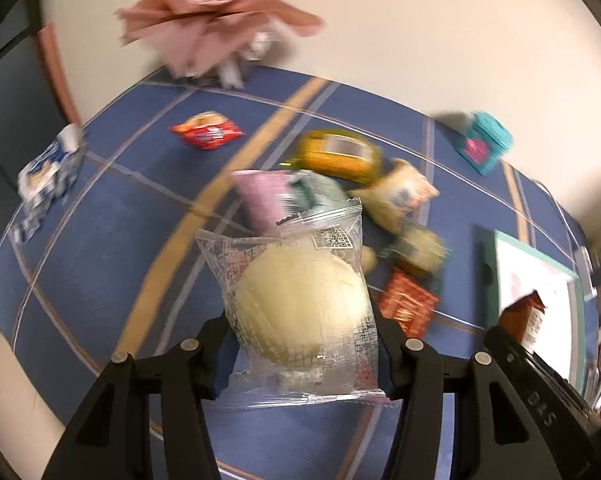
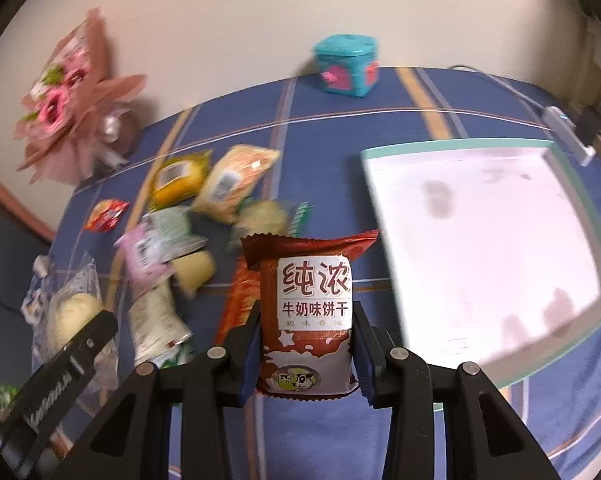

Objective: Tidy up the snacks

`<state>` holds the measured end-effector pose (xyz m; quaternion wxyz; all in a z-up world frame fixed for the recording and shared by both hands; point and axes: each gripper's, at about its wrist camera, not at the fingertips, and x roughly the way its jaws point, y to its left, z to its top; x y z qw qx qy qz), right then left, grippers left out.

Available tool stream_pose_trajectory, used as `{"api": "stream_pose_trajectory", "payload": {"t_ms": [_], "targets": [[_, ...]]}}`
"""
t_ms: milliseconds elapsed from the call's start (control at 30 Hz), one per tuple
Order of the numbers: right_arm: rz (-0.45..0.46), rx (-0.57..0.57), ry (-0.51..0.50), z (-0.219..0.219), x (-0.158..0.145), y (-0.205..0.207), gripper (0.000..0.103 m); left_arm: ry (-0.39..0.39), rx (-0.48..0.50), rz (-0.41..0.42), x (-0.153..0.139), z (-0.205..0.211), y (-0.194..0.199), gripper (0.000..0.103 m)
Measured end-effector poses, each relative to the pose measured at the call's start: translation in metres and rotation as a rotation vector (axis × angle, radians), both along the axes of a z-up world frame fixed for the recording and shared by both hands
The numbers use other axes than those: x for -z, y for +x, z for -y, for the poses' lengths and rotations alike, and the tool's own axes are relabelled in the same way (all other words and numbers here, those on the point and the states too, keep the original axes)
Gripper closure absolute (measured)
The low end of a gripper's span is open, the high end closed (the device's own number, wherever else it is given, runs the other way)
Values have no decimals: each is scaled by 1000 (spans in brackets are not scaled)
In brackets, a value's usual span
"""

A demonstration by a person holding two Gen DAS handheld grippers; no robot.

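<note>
Left gripper (image 1: 304,344) clamps the soft, crushable bun packet (image 1: 300,304); right gripper (image 2: 306,344) pinches the light biscuit pack (image 2: 306,320) mid-body, tray (image 2: 380,184) at two o'clock.

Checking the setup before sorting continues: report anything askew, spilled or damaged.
Nothing looks damaged or spilled. Loose snack packets lie jumbled, some overlapping, on the blue tablecloth left of the tray, which holds none yet.
</note>
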<state>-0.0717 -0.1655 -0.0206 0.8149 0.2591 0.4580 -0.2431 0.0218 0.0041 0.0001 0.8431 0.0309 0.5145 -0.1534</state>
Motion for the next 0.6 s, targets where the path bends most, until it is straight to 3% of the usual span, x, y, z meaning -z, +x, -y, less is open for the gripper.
{"api": "stream_pose_trajectory", "payload": {"t_ms": [600], "targets": [[-53,417,25,114,16,-81,61,-1,394,-23,4,164,-52,45]]}}
